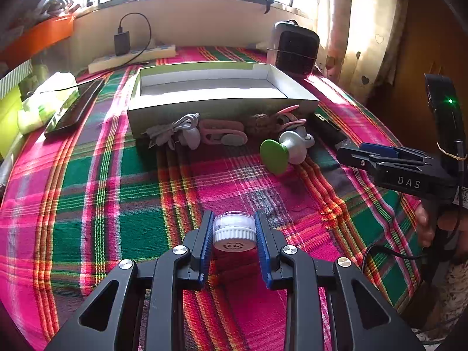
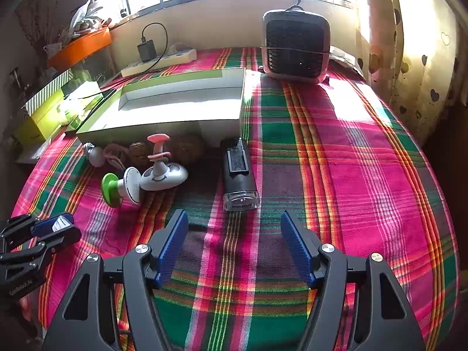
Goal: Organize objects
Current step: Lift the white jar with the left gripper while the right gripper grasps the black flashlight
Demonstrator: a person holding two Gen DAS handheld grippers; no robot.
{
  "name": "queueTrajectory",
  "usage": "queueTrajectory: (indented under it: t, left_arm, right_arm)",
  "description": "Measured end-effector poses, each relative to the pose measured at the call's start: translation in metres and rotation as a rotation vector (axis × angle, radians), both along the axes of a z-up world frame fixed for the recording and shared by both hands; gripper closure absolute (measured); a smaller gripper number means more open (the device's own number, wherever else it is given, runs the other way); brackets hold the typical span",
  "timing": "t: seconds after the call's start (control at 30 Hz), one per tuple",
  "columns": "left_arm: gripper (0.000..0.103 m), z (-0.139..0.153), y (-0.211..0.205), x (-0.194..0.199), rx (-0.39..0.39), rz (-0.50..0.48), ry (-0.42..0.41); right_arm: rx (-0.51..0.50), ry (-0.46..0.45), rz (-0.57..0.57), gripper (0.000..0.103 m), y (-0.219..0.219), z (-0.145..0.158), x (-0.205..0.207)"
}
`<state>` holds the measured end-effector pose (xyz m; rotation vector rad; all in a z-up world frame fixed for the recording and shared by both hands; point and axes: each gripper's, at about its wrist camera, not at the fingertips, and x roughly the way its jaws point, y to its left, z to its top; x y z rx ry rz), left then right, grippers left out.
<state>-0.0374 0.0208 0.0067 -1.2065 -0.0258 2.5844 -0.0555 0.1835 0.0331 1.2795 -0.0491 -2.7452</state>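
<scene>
My left gripper (image 1: pixel 234 229) is shut on a small clear jar with a white ribbed cap (image 1: pixel 233 231), held just above the plaid cloth. It also shows in the right wrist view (image 2: pixel 60 225) at the far left. My right gripper (image 2: pixel 234 245) is open and empty, just short of a black device with a clear end (image 2: pixel 239 175). An open white box (image 1: pixel 216 87) stands behind a row of small items: a grey cable bundle (image 1: pixel 175 130), a pink clip (image 1: pixel 222 134), a green-and-white knob (image 1: pixel 280 152) and a white toy with pink parts (image 2: pixel 162 169).
A dark fan heater (image 2: pixel 295 44) stands at the back right. A power strip with a black charger (image 1: pixel 131 55) lies along the back wall. A black phone (image 1: pixel 76 108) and green boxes (image 2: pixel 44 114) sit at the left. A curtain (image 2: pixel 415 58) hangs at the right.
</scene>
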Motion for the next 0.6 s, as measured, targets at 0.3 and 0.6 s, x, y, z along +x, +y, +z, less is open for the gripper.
queueTrajectory:
  t: [0.3, 0.6]
  left_arm:
    - [0.078, 0.000, -0.001, -0.017, -0.012, 0.010, 0.001]
    - [0.078, 0.000, -0.002, -0.029, -0.004, 0.016, -0.005]
  right_arm:
    - [0.009, -0.023, -0.011, 0.055, 0.005, -0.004, -0.029]
    - [0.031, -0.025, 0.012, 0.064, -0.001, -0.003, -0.042]
